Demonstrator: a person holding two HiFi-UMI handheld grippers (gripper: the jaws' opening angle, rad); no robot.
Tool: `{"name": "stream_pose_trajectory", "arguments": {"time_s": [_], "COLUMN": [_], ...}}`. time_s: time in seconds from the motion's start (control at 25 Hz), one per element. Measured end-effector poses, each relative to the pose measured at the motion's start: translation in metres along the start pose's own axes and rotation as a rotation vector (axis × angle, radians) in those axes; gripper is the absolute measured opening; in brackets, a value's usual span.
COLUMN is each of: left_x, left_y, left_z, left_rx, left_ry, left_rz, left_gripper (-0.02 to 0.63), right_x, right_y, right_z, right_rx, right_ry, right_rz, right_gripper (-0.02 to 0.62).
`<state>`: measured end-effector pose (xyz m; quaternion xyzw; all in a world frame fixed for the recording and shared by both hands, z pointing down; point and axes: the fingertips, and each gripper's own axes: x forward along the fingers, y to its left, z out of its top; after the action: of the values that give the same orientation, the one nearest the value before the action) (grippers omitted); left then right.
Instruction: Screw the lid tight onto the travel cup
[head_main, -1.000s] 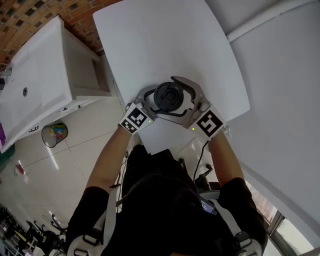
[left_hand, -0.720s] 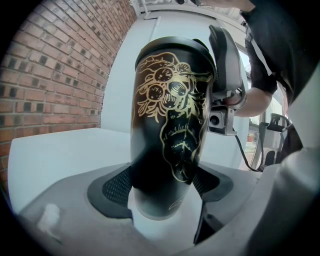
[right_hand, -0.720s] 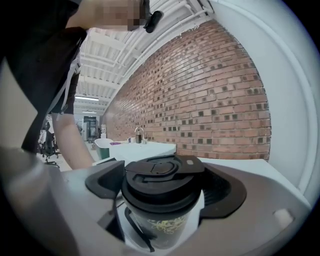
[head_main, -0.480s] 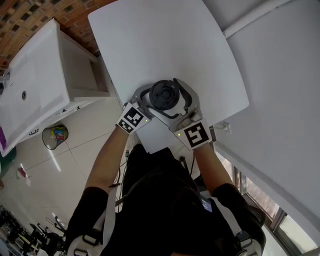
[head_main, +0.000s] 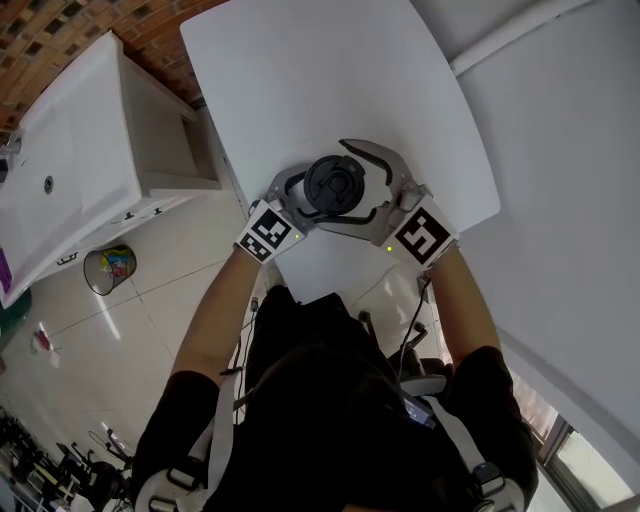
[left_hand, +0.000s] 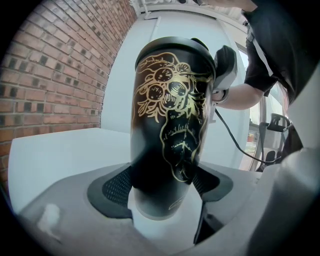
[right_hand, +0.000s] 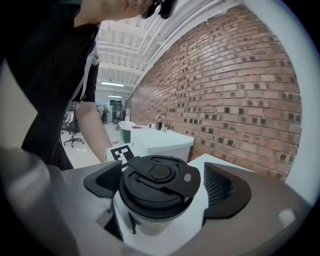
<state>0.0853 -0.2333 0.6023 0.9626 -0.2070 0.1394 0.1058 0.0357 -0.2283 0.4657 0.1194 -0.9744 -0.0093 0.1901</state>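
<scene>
A black travel cup (left_hand: 170, 125) with a gold drawing stands upright on the white table (head_main: 330, 70). My left gripper (left_hand: 162, 187) is shut on the cup's lower body, one pad pressed on each side. The black lid (right_hand: 157, 182) sits on top of the cup, its flip tab towards the right gripper view's camera. My right gripper (right_hand: 165, 182) straddles the lid; its jaws have just been opening, and the right pad stands apart from the rim. In the head view the lid (head_main: 335, 183) lies between the left gripper (head_main: 300, 197) and the right gripper (head_main: 362, 185).
The cup stands near the table's front edge. A white cabinet (head_main: 70, 170) with a sink is at the left, with a waste bin (head_main: 108, 268) on the tiled floor below it. A brick wall runs behind, and a white wall on the right.
The right gripper swung in towards the person half a second ago and has swung back out to the right, its jaws now wider round the lid. The left gripper and cup kept still.
</scene>
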Motion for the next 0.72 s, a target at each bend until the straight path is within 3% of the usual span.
{"name": "stream_pose_trajectory", "arguments": {"time_s": [0.08, 0.2, 0.72], "left_x": [0.000, 0.000, -0.001], "left_y": [0.000, -0.001, -0.001], "left_z": [0.000, 0.000, 0.000], "left_rx": [-0.003, -0.002, 0.000], "left_ry": [-0.001, 0.001, 0.000], "left_rz": [0.001, 0.002, 0.003], "left_gripper": [0.379, 0.379, 0.379], "right_x": [0.004, 0.009, -0.001], "right_y": [0.002, 0.004, -0.005], "right_z": [0.000, 0.000, -0.001], "right_rx": [-0.037, -0.002, 0.154], "right_ry": [0.025, -0.006, -0.127], "right_rz": [0.023, 0.000, -0.277], "right_gripper": [0.505, 0.500, 0.462]}}
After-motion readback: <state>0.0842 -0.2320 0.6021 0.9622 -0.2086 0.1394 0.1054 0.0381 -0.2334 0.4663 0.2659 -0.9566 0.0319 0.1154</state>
